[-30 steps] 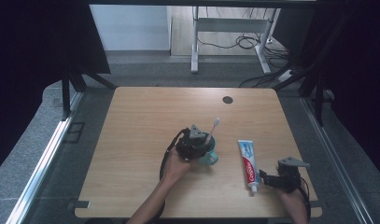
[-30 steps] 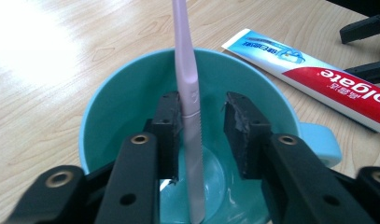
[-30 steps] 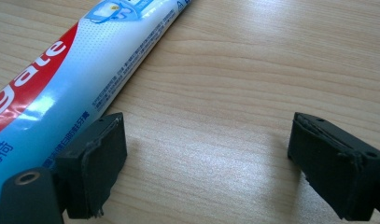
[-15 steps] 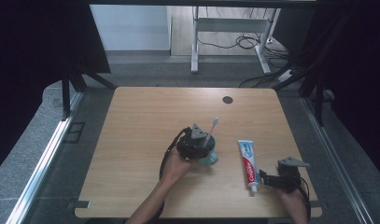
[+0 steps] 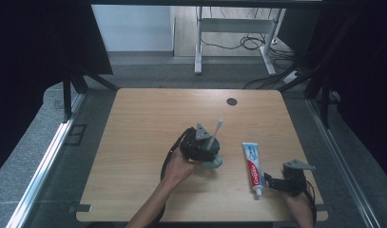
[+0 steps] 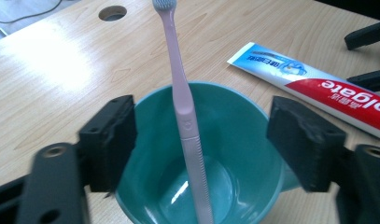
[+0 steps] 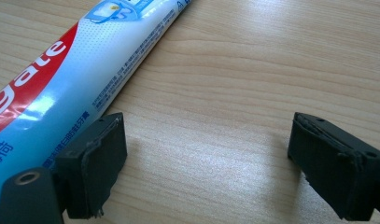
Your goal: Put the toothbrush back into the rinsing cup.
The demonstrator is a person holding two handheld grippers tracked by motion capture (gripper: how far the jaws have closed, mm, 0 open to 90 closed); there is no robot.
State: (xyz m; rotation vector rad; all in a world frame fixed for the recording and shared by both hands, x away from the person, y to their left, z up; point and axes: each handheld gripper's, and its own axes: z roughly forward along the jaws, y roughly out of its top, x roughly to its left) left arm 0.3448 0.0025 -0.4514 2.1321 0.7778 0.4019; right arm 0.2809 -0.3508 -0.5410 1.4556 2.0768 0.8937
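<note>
While the left gripper (image 6: 199, 154) has just been opening its jaws off the toothbrush (image 6: 185, 116), a careless withdrawal could tip the cup (image 6: 239, 140); the right gripper (image 7: 206, 163) gapes empty beside the toothpaste (image 7: 85, 70).

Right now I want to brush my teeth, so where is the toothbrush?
The pink toothbrush stands in the teal cup near the table's middle in the high view, left of the toothpaste tube, between the open left gripper jaws.
</note>
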